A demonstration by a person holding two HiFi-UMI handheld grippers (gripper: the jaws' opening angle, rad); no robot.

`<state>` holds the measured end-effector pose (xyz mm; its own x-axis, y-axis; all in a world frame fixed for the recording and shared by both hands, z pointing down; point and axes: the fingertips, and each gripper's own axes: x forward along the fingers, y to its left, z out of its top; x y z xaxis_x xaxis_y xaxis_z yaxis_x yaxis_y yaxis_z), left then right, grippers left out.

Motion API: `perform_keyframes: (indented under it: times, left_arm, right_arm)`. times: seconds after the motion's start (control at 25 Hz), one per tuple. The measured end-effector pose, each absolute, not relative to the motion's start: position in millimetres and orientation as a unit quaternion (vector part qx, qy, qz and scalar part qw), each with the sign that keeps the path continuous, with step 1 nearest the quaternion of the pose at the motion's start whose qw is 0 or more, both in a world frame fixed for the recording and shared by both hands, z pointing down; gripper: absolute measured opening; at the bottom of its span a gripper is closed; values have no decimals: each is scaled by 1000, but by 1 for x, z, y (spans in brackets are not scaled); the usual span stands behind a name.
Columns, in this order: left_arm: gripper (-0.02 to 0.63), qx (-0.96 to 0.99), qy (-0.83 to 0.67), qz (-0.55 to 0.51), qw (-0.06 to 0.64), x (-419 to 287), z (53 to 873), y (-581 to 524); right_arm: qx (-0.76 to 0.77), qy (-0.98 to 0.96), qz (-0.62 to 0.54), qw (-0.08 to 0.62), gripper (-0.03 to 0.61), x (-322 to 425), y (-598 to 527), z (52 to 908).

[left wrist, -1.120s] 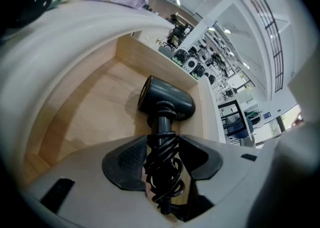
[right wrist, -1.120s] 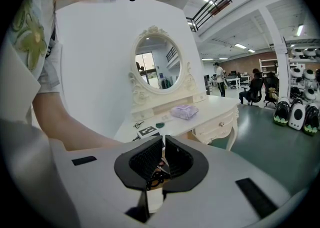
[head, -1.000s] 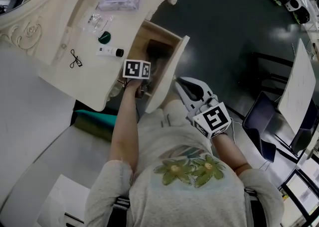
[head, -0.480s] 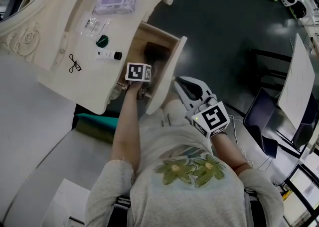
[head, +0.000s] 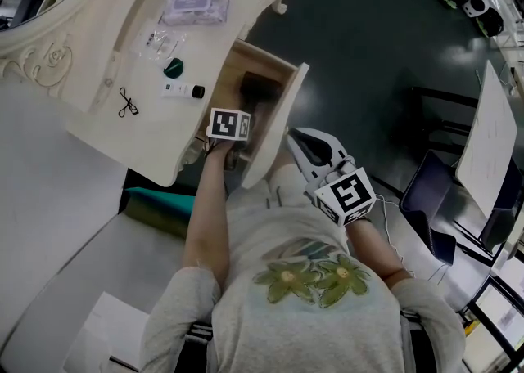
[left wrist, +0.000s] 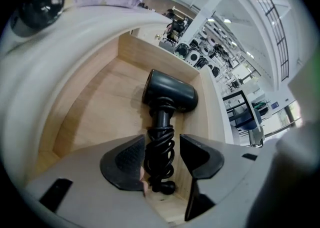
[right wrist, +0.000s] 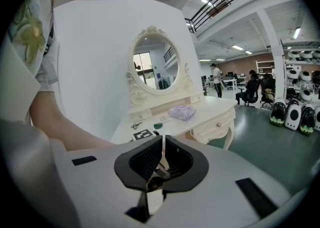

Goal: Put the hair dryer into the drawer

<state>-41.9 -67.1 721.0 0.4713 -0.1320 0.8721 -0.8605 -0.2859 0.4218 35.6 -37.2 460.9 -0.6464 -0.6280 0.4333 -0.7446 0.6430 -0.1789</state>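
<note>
The hair dryer (left wrist: pixel 169 94) lies on the floor of the open drawer (left wrist: pixel 95 112), head toward the back, cord-wound handle toward the front. The left gripper (left wrist: pixel 162 148) has just been opening; its fingers (left wrist: pixel 127 159) straddle the handle without pressing it (a release, by the look of it). The clean move is to lift straight up and back, keeping both fingers off the cord so nothing drags. The dryer sits close to the drawer's right wall and the table (head: pixel 106 110) edge looms on the left, so sideways room is tight, upward free. The right gripper (right wrist: pixel 163 144) hangs closed and empty beside the drawer front.
</note>
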Motion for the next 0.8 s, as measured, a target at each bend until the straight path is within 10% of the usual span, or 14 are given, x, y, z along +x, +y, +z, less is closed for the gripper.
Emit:
perform_keyframes:
  times: [0.28, 0.48, 0.8]
  left_arm:
    - [205, 726, -379, 333, 467, -57, 683, -62]
    - [24, 735, -430, 298, 431, -69, 643, -66]
    - [11, 819, -367, 68, 436, -43, 527, -56]
  right_arm:
    - [369, -901, 172, 149, 26, 30, -36, 454]
    - [357, -908, 174, 135, 26, 26, -35, 445]
    - [343, -914, 176, 125, 26, 24, -28, 429]
